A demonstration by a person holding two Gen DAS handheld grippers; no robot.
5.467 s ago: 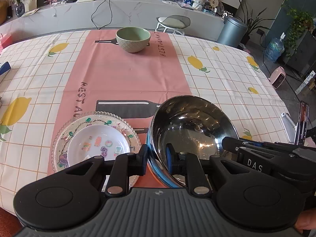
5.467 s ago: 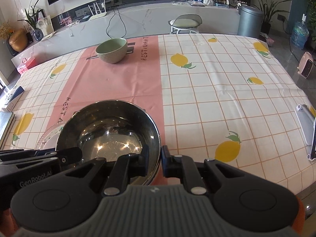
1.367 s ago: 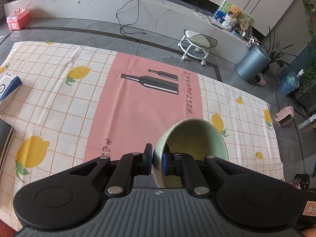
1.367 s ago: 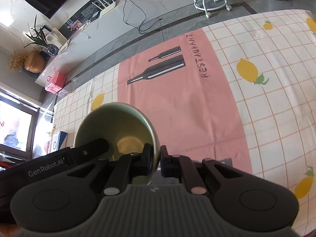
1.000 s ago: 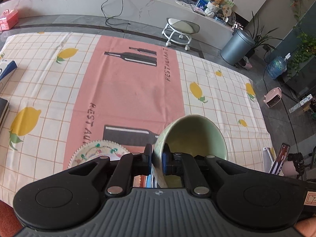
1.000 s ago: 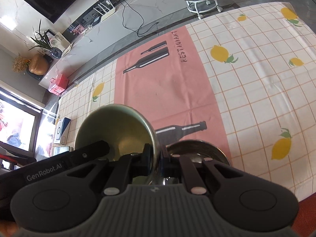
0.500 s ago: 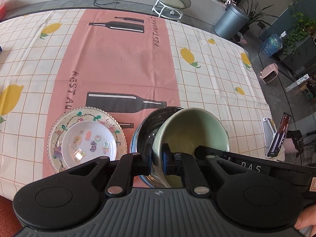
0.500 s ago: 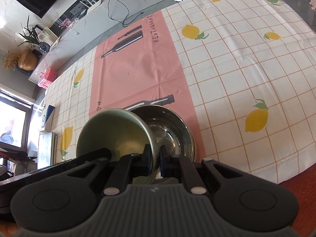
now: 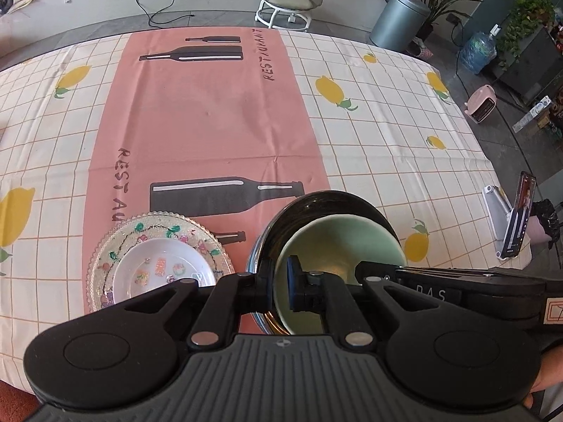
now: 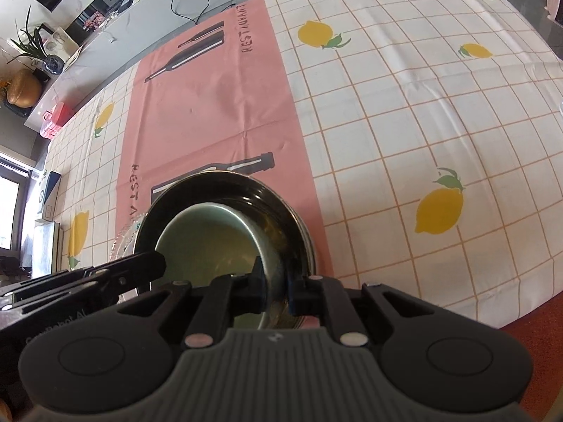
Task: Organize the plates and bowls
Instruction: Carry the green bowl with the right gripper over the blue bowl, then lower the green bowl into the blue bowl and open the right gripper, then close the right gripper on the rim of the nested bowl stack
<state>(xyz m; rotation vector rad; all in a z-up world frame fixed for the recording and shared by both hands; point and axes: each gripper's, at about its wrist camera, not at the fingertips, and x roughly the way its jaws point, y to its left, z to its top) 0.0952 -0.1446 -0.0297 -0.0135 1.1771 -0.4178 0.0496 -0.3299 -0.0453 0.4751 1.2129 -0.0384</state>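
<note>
Left gripper (image 9: 279, 283), right gripper (image 10: 273, 286): fingers pinching green bowl (image 9: 337, 246) rim, inside steel bowl (image 9: 316, 204). Cloth (image 9: 211, 112) reads "RESTAURANT".

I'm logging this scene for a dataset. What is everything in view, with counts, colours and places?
green bowl: 1, pale green, inside the steel bowl, rim gripped from both sides
steel bowl: 1, shiny metal, on the pink strip, near edge
glass plate: 1, clear with floral pattern, left of the steel bowl
small plate: 1, white, on the glass plate
tablecloth: 1, white grid, lemons
phone: 1, black, on a stand, right
left gripper: 1, black, shut on bowl rim
right gripper: 1, black, shut on bowl rim
</note>
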